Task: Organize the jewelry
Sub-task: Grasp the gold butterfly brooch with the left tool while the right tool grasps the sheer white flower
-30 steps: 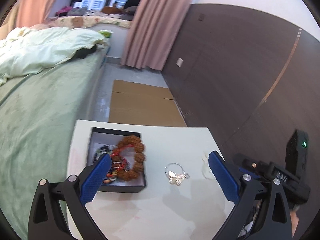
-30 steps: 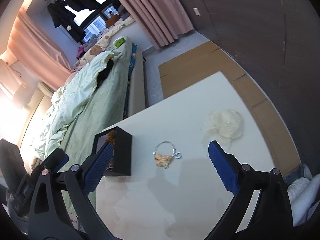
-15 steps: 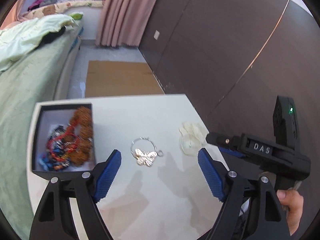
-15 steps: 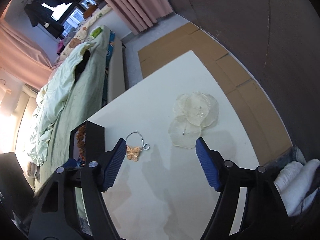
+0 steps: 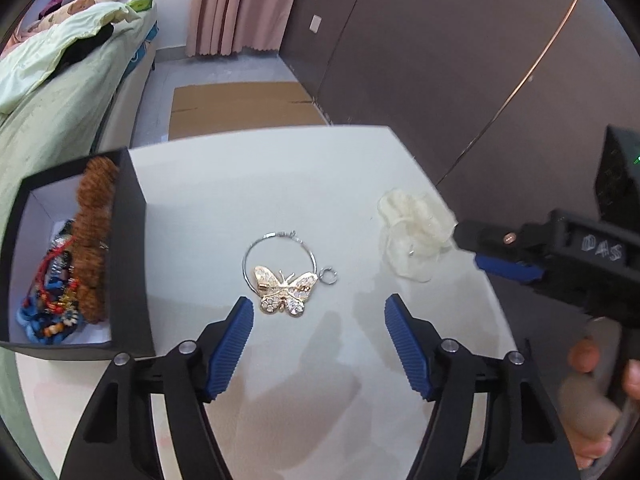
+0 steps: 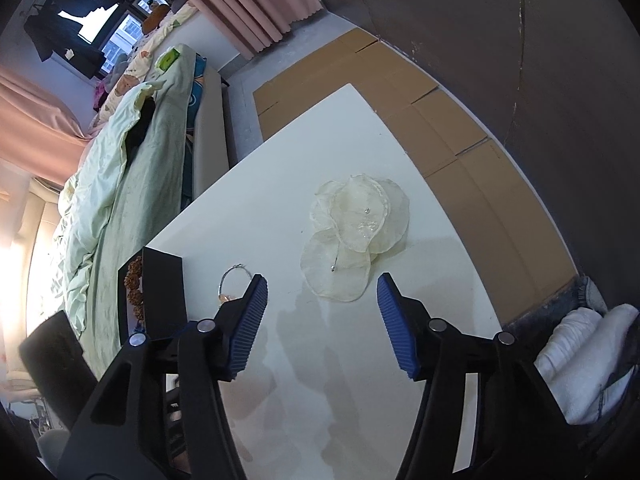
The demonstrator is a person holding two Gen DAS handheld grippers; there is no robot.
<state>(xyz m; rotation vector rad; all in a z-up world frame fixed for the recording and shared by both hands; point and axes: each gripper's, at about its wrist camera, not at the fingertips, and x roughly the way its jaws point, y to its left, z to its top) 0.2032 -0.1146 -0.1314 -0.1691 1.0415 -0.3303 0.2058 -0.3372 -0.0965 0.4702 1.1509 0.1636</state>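
A gold butterfly pendant on a silver hoop [image 5: 285,285] lies on the white table [image 5: 280,184]. My left gripper [image 5: 318,310] is open just in front of it, a little above the table. A cream sheer flower piece [image 6: 356,236] lies to the right; my right gripper [image 6: 320,292] is open just in front of it. The flower piece [image 5: 414,224] and the right gripper's side [image 5: 520,256] show in the left wrist view. A black box [image 5: 132,264] at the left holds a brown bead bracelet [image 5: 94,224] and colourful beaded pieces [image 5: 52,304]. The hoop [image 6: 232,280] shows partly behind my right gripper's left finger.
A bed with green bedding [image 6: 116,184] runs along the table's left side. Flat cardboard [image 6: 420,120] lies on the floor beyond the table, by a dark wall [image 5: 460,60]. The table's right edge is close to the flower piece. The box [image 6: 160,292] stands left of my right gripper.
Both grippers have moved forward and down toward the table. The left one has closed in on the butterfly pendant, the right one on the flower piece. Both jaws stay open.
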